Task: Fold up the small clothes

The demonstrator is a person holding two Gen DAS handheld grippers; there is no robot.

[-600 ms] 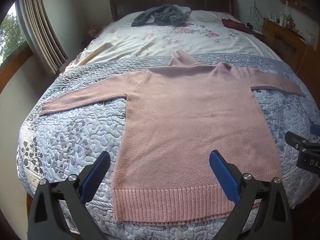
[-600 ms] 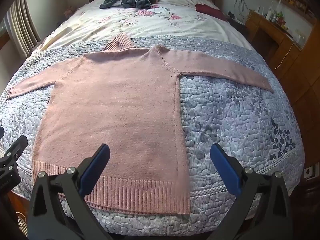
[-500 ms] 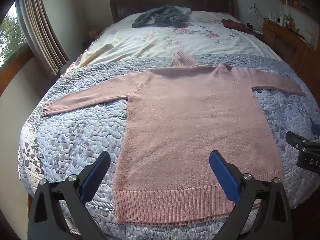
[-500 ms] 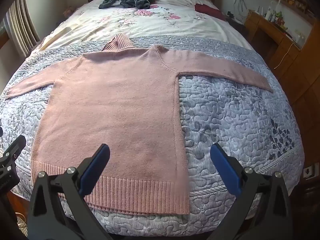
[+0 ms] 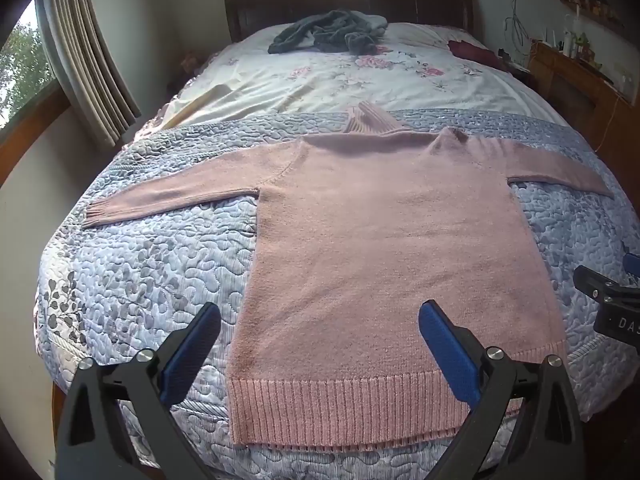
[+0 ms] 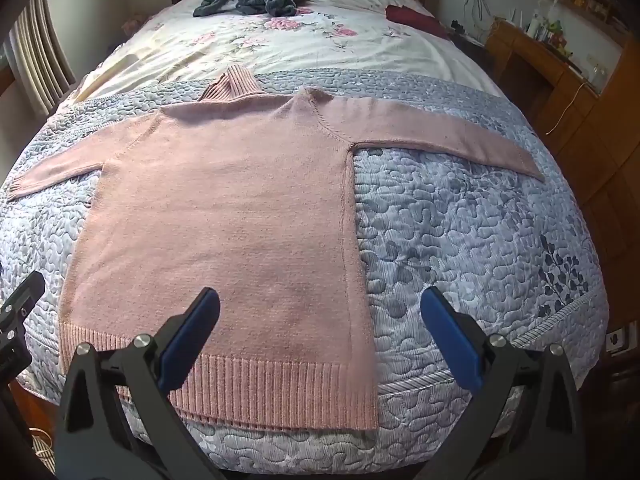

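Little has changed: our left hand-held gripper and right hand-held gripper still hover agape, holding nothing. The pink knitted sweater lies flat and unfolded, so we judge folding hasn't begun.

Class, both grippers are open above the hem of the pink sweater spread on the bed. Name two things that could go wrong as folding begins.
1. The pink sweater lies flat on the quilt, so the left gripper or right gripper may pinch quilt along with the hem.
2. The collar is already skewed to one side; a fold made now could likely trap that crookedness.
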